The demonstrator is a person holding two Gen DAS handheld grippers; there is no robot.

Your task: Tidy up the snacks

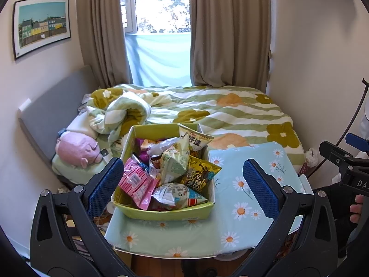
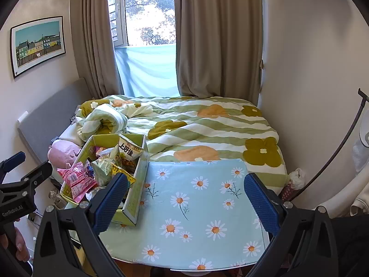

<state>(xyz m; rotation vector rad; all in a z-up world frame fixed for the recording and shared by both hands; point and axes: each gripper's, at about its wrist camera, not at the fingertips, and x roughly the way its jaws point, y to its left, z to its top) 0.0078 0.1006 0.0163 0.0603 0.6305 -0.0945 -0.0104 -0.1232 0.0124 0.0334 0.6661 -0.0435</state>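
I see a surface (image 2: 203, 210) covered in pale blue daisy-print cloth, set against a bed (image 2: 207, 127) with a green-striped floral quilt, curtains (image 2: 219, 37) behind. The yellow-green cardboard box (image 1: 166, 212) sits at the surface's left part, heaped with crinkly foil snack packets (image 1: 175, 168). My left gripper (image 1: 183, 183) and right gripper (image 2: 185, 204) both hang spread apart, empty. Only my left view shows the pink plush pig (image 1: 76, 150) clearly.

Pink plush pig (image 1: 77, 151) beside rumpled floral duvet (image 1: 230, 113); framed picture (image 1: 42, 26).
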